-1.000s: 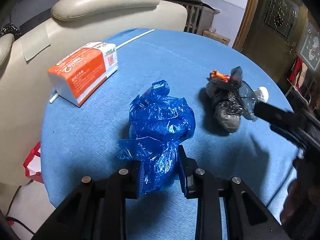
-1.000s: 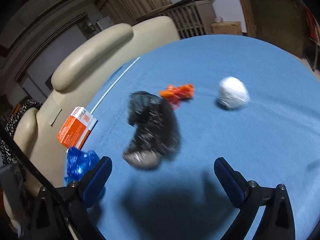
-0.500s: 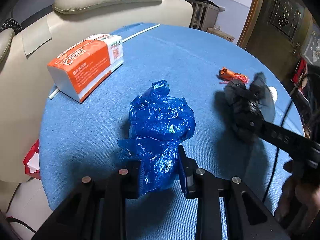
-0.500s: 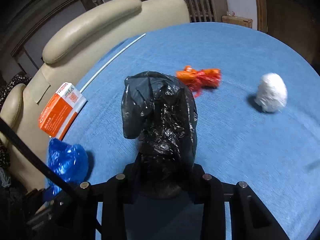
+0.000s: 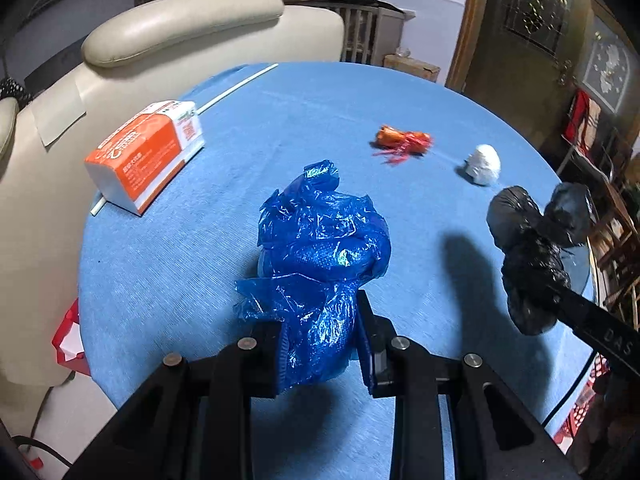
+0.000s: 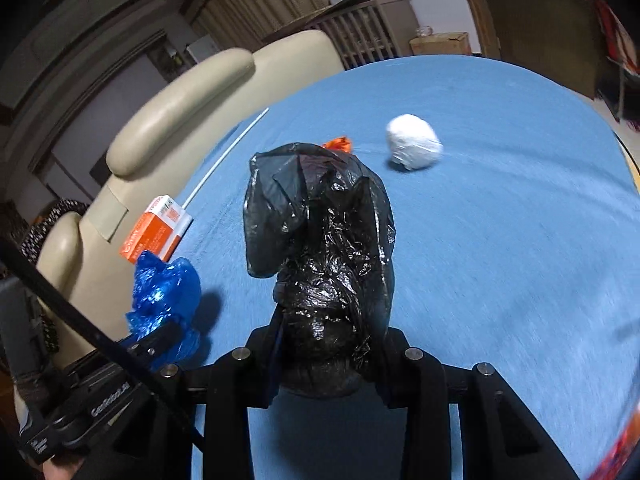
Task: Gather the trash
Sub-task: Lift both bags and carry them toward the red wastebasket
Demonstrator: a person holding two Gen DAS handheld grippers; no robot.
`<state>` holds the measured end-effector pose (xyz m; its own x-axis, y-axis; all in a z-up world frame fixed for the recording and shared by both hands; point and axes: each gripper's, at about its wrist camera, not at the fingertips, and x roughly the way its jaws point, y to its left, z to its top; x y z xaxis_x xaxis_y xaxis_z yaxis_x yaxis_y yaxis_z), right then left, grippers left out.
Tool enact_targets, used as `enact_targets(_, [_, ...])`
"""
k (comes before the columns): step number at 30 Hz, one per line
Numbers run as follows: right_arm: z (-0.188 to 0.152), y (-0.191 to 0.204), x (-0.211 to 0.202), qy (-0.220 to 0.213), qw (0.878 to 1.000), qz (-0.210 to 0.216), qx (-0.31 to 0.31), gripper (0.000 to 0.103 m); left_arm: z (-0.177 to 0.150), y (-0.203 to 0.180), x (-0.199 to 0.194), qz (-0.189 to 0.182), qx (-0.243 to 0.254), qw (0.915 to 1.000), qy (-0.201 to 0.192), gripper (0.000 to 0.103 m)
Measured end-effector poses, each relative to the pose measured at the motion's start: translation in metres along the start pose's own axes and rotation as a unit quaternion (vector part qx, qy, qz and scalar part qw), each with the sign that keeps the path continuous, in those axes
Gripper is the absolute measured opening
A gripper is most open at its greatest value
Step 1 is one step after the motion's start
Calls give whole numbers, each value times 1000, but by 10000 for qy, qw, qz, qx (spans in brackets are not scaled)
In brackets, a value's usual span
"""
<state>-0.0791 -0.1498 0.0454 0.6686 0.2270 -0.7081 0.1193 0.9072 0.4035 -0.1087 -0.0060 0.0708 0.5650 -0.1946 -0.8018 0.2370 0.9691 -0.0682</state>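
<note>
- Sofa (image 5: pixel 180 36): cream, padded; runs past the tabletop's edge from 9 to 12 o'clock in both views.
- Tabletop (image 5: pixel 280 112): round, covered in blue cloth.
- Carton (image 5: pixel 144 160): orange and white, lying flat near the rim at 10 o'clock in the left wrist view.
- Stick (image 5: pixel 236 87): thin, white; runs from under the carton toward 12 o'clock.
- Blue bag (image 5: pixel 320 248): crumpled plastic, centre of the left wrist view; its lower end sits between the fingers, its upper part bulges out ahead of them.
- Left claw (image 5: pixel 322 344): clenched on the blue bag, both pads pressed into the plastic.
- Orange scrap (image 5: pixel 404 140): crumpled wrapper lying on the cloth at 1 o'clock, apart from everything else.
- White ball (image 5: pixel 485 164): wadded paper, just right of the orange scrap, resting on the cloth.
- Black bag (image 6: pixel 320 248): crumpled plastic, centre of the right wrist view, standing up out of the fingers and hiding most of the orange scrap behind it.
- Right claw (image 6: pixel 326 360): grasping the black bag at its lower end; seen at 3 o'clock in the left wrist view.
</note>
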Motion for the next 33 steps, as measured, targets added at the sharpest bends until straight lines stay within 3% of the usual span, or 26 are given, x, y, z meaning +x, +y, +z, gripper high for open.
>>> enact_targets(13, [-38, -14, -48, -245, 9992, 96, 304, 38, -29, -24, -18, 4, 342, 9994, 1, 31])
enact_targets(33, [-37, -23, -40, -334, 9978, 245, 517, 38, -31, -42, -26, 38, 791, 9968, -59, 31])
